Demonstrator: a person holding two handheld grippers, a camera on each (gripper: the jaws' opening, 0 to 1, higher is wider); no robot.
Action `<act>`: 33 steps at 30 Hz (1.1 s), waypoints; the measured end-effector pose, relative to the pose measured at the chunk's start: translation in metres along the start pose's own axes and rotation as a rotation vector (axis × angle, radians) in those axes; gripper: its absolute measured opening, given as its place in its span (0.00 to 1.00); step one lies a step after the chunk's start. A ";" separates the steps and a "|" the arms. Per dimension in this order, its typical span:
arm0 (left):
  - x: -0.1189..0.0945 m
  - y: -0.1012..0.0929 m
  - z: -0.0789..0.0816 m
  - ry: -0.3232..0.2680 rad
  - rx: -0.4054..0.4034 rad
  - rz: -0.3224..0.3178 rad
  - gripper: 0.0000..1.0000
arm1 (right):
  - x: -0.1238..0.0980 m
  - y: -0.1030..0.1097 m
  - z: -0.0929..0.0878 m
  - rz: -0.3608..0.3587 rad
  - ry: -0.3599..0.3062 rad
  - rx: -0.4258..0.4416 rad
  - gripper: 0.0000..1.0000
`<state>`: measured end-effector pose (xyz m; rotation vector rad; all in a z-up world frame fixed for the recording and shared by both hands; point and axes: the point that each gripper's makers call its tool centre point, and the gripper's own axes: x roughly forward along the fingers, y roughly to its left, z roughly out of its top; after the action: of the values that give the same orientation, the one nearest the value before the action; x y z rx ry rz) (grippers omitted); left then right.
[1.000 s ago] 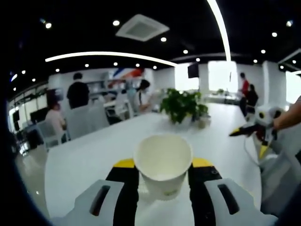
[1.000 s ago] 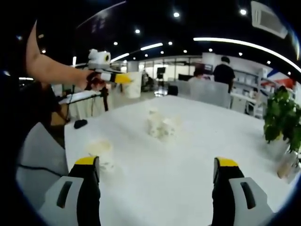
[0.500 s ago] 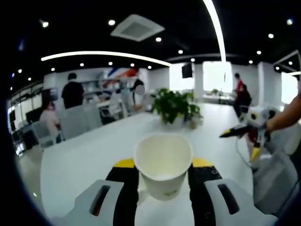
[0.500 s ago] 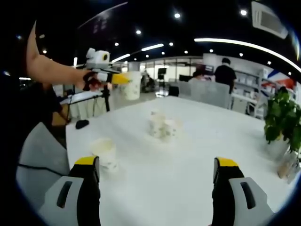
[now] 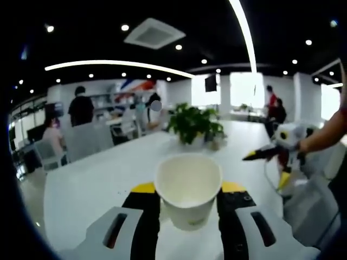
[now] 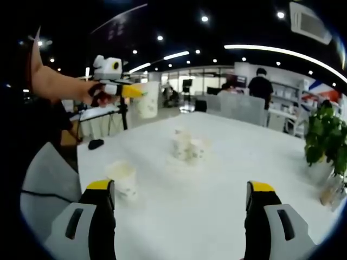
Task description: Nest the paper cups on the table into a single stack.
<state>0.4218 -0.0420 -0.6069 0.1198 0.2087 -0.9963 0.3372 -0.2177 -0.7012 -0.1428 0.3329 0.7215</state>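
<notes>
The left gripper is gripping a white paper cup between its yellow-tipped jaws, mouth facing the camera, raised above the white table. In the right gripper view the same gripper is coming in from the left, held by a person's hand on a bare forearm, with the held cup hanging upright above the table's far-left edge.

The right gripper is standing released, its jaws spread wide and nothing between them, hovering low over the table. In the left gripper view it is showing at the right, pointing left, held by a forearm (jaw state not readable from there).

On the table, a single cup is standing upright just ahead of the right gripper's left jaw. Farther in, near the table's middle, a small cluster of cups is sitting together (blurred; the count is not clear, nor whether any are nested).

A potted green plant is sitting toward the table's far end; in the right gripper view it is at the right edge. A dark object is lying near the table's left corner. People are standing and sitting in the office behind.
</notes>
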 end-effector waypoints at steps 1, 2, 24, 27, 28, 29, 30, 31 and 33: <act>0.000 -0.005 0.000 0.004 0.014 -0.003 0.39 | 0.000 0.000 0.000 0.000 0.000 0.001 0.99; -0.001 -0.007 0.000 0.003 0.023 -0.002 0.39 | 0.000 0.000 -0.001 -0.001 0.000 0.003 0.99; -0.013 -0.052 -0.005 -0.007 0.029 -0.048 0.38 | -0.001 0.005 -0.002 0.006 0.004 -0.002 0.99; -0.014 -0.060 -0.004 -0.006 0.047 -0.055 0.39 | 0.000 0.007 -0.001 0.007 0.003 0.001 0.99; -0.014 -0.061 -0.004 -0.006 0.045 -0.058 0.39 | 0.000 0.007 -0.001 0.008 0.003 -0.001 0.99; -0.015 -0.063 -0.004 -0.007 0.041 -0.061 0.39 | 0.000 0.008 -0.001 0.008 0.004 -0.003 0.99; -0.015 -0.064 -0.004 -0.014 0.029 -0.063 0.39 | 0.000 0.009 -0.001 0.009 0.003 -0.002 0.99; -0.015 -0.064 -0.003 -0.017 0.027 -0.062 0.39 | 0.001 0.009 0.000 0.009 0.002 0.000 0.99; -0.016 -0.065 -0.003 -0.024 0.017 -0.055 0.39 | 0.002 0.011 0.000 0.011 0.001 0.000 0.99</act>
<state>0.3581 -0.0632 -0.6064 0.1179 0.1822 -1.0544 0.3313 -0.2088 -0.7023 -0.1413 0.3354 0.7322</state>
